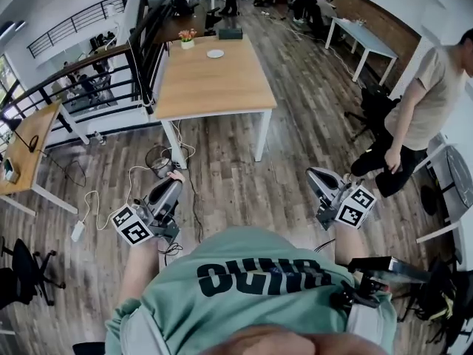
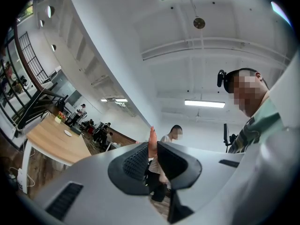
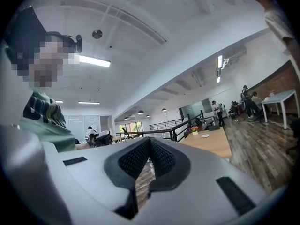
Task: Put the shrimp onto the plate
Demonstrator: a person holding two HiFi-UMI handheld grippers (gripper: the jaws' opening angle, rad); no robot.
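Pinched between the pads of the left gripper (image 1: 174,180): a small orange-pink shrimp (image 2: 152,143), standing upright and poking up past the jaw tips. Clenched on it from both sides, only its top end showing free. Held out above the brown wood-plank floor (image 1: 295,132).

Nothing between the jaws of the right gripper (image 1: 310,173); pressed together at the tips, beside the left one and well apart from it to the right.

Far ahead of both grippers, a small round white plate (image 1: 215,53), lying near the far end of a light wooden table with white legs (image 1: 222,87). Just beyond the plate, a little pot of orange flowers (image 1: 188,40) and a dark flat box (image 1: 230,32).

Left of the left gripper, loose white cables (image 1: 133,176) and a white power strip (image 1: 78,231) on the floor. Off to the right of the right gripper, a standing person in a beige shirt and dark trousers (image 1: 429,98), bent slightly forward. Close behind both grippers, the holder's green printed shirt (image 1: 251,287).
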